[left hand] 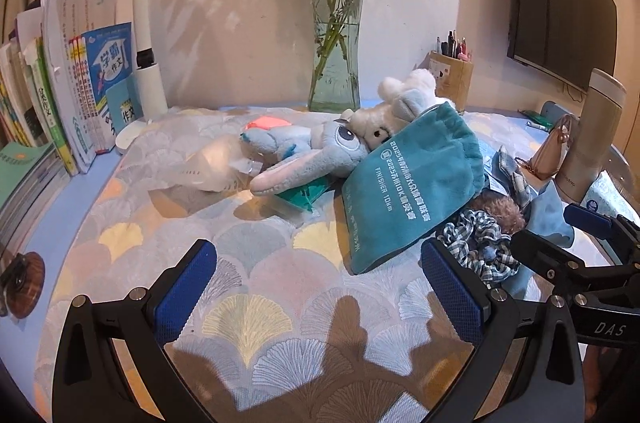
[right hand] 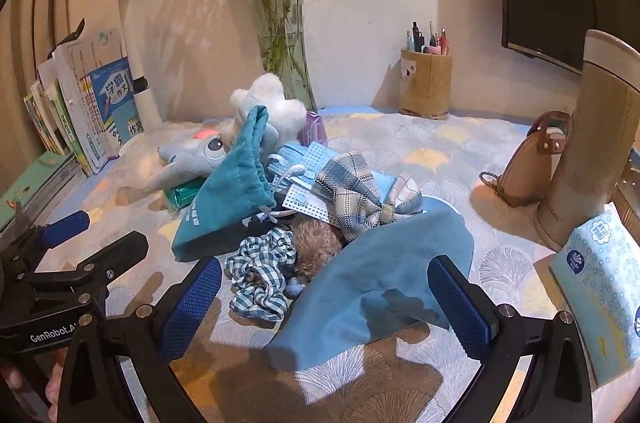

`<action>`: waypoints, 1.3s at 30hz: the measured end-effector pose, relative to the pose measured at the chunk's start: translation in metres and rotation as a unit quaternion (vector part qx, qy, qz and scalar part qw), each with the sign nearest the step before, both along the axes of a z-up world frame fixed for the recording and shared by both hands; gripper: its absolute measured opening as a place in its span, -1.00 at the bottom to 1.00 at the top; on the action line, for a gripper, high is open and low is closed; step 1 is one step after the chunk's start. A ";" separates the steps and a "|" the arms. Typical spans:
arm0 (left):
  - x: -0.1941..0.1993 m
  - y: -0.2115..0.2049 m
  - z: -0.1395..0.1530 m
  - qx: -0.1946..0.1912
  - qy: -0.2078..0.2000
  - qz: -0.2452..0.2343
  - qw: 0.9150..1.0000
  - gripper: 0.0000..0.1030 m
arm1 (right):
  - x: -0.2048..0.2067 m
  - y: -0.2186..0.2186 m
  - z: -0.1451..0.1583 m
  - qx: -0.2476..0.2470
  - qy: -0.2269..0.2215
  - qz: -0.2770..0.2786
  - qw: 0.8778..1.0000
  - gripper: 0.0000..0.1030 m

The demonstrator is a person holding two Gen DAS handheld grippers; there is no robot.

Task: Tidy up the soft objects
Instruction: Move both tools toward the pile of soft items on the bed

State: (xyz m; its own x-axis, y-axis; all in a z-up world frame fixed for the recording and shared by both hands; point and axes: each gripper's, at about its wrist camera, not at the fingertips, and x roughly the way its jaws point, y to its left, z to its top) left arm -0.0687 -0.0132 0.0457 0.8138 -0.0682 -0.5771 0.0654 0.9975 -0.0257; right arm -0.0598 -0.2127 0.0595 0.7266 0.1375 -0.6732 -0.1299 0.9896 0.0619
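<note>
A pile of soft things lies on the patterned table cover (left hand: pixel 260 283). A teal drawstring pouch (left hand: pixel 408 191) leans on a blue plush toy (left hand: pixel 308 151) and a white plush (left hand: pixel 408 91). In the right wrist view the pouch (right hand: pixel 228 191) sits beside a checked scrunchie (right hand: pixel 260 275), a brown fuzzy item (right hand: pixel 316 243), a plaid cloth (right hand: pixel 360 195), face masks (right hand: pixel 300 163) and a blue cloth (right hand: pixel 380 283). My left gripper (left hand: pixel 320 291) is open and empty in front of the pouch. My right gripper (right hand: pixel 324 307) is open and empty, its fingers either side of the blue cloth.
A glass vase of flowers (left hand: pixel 336 35) stands at the back. Books (left hand: pixel 72 83) and a white lamp (left hand: pixel 146 23) are on the left. A pen holder (right hand: pixel 426 83), a thermos (right hand: pixel 592 143), a tan pouch (right hand: pixel 528 163) and a tissue pack (right hand: pixel 600 287) are on the right.
</note>
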 end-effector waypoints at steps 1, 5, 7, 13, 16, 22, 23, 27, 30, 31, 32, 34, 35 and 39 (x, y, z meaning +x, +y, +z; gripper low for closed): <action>0.000 0.000 0.000 0.000 0.000 0.001 1.000 0.99 | 0.000 0.001 0.000 -0.001 0.000 0.000 1.000 1.00; 0.001 0.001 -0.001 -0.003 0.002 0.002 1.000 0.99 | -0.001 0.002 0.001 -0.003 -0.003 0.001 1.000 1.00; 0.001 0.002 0.000 -0.006 0.002 0.002 1.000 0.99 | -0.001 0.003 0.001 -0.005 -0.003 0.000 1.000 1.00; 0.001 0.002 -0.001 -0.007 0.003 0.004 1.000 0.99 | -0.001 0.000 0.001 0.003 -0.003 -0.001 1.000 1.00; 0.001 0.004 -0.001 -0.012 0.004 0.005 1.000 0.99 | -0.001 0.001 0.001 0.003 -0.003 0.000 1.000 1.00; 0.002 0.005 -0.002 -0.017 0.005 0.005 1.000 0.99 | -0.002 0.000 0.001 0.003 -0.003 0.000 1.000 1.00; 0.002 0.005 -0.002 -0.017 0.005 0.004 1.000 0.99 | -0.001 0.000 0.001 0.003 -0.003 0.000 1.000 1.00; 0.002 0.004 -0.002 -0.017 0.006 0.004 1.000 0.99 | -0.001 0.000 0.001 0.005 -0.002 0.000 1.000 1.00; 0.002 0.003 -0.002 -0.016 0.006 0.003 1.000 0.99 | -0.002 -0.002 0.002 0.009 -0.004 -0.005 1.000 1.00; 0.002 0.002 -0.003 -0.015 0.008 0.004 1.000 0.99 | -0.001 -0.002 0.002 0.011 -0.005 -0.006 1.000 1.00; 0.003 0.001 -0.003 -0.014 0.011 0.004 1.000 0.99 | -0.002 -0.004 0.003 0.014 -0.006 -0.008 1.000 1.00; 0.005 -0.001 -0.003 -0.011 0.023 -0.006 1.000 0.99 | -0.002 -0.010 0.005 0.023 -0.005 -0.011 1.000 1.00; 0.006 -0.003 -0.002 -0.005 0.030 -0.013 0.999 0.99 | -0.002 -0.013 0.005 0.028 0.000 -0.009 1.000 1.00; 0.007 -0.015 0.009 0.022 0.045 -0.048 0.998 0.99 | -0.006 -0.033 0.008 0.028 0.023 0.000 0.999 1.00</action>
State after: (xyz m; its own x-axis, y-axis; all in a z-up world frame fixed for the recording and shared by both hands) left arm -0.0619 -0.0287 0.0550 0.7493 -0.1166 -0.6519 0.1602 0.9871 0.0075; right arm -0.0656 -0.2460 0.0673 0.6956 0.1771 -0.6963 -0.1266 0.9842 0.1239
